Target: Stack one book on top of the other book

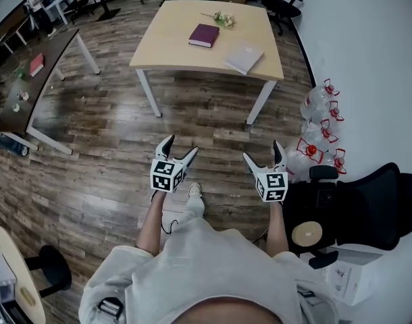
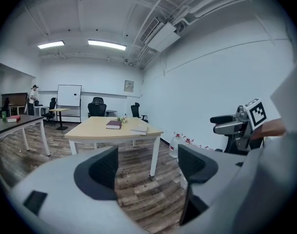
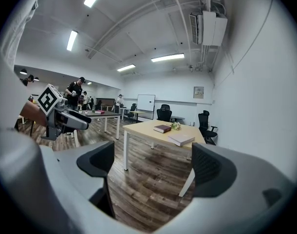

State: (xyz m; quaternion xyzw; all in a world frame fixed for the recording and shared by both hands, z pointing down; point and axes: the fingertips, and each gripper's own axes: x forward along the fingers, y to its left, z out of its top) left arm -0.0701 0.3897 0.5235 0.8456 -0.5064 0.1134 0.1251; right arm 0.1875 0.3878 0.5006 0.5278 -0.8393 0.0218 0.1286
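Note:
A dark red book [image 1: 204, 35] and a pale grey book [image 1: 244, 57] lie apart on a light wooden table [image 1: 172, 49], the grey one near the front right corner. Both show small in the gripper views: the red book [image 2: 113, 125] [image 3: 162, 128] and the grey book [image 2: 139, 128] [image 3: 181, 139]. My left gripper [image 1: 177, 150] and right gripper [image 1: 262, 153] are held over the floor well short of the table, both open and empty. Each views the other from the side, the right gripper [image 2: 217, 125] and the left gripper [image 3: 85, 121].
A small flower bunch [image 1: 223, 19] lies behind the books. Several water jugs [image 1: 319, 123] stand by the right wall, with a black office chair [image 1: 358, 208] close on my right. A dark desk [image 1: 30, 79] is at left. People stand at the far end of the room.

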